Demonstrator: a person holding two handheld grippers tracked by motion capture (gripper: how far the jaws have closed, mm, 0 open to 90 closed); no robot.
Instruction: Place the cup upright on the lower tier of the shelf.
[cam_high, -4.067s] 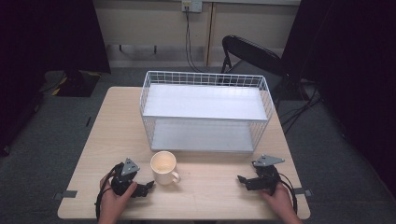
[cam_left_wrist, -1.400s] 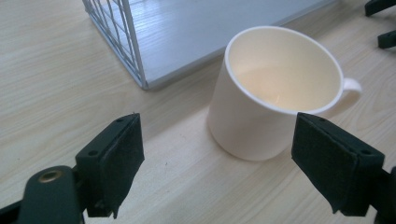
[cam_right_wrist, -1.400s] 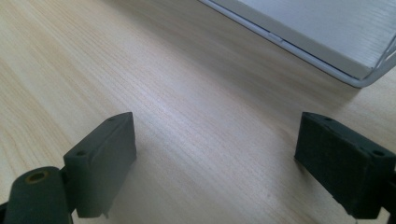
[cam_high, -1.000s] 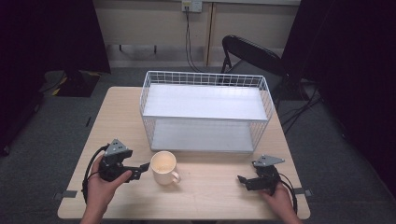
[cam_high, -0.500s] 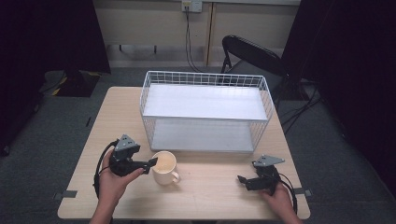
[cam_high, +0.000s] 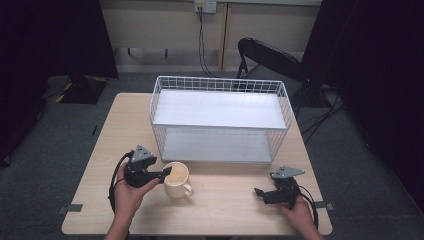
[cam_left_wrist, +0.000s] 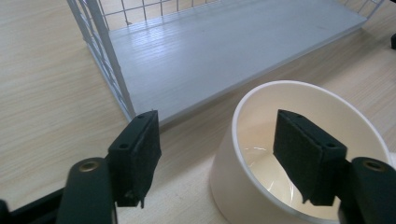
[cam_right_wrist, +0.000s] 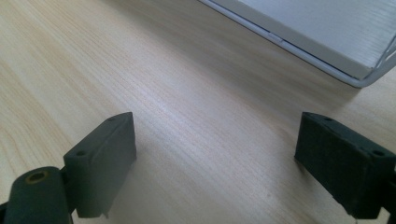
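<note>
A cream mug (cam_high: 176, 179) stands upright on the wooden table (cam_high: 100, 145), its handle toward the near edge. My left gripper (cam_high: 166, 172) is at the mug's left rim. In the left gripper view the mug (cam_left_wrist: 233, 186) has its near wall between the jaws of the left gripper (cam_left_wrist: 218, 145): one pad (cam_left_wrist: 306, 158) hangs inside the cup, the other pad (cam_left_wrist: 137, 156) stays outside with a gap to the wall. These jaws have just been closing and are open. My right gripper (cam_high: 259, 192) rests open on the table at the near right, nothing between the jaws of the right gripper (cam_right_wrist: 215, 154).
A white wire rack (cam_high: 220, 110) with two shelves stands at the table's middle and back; its lower shelf (cam_left_wrist: 210, 56) lies just beyond the mug, and a corner of the rack (cam_right_wrist: 327, 28) is ahead of the right gripper. A black chair (cam_high: 270, 57) stands behind the table.
My left gripper has moved right and slightly down to the mug, one jaw now inside the rim, and its jaws have narrowed. The right gripper and the mug have not moved.
</note>
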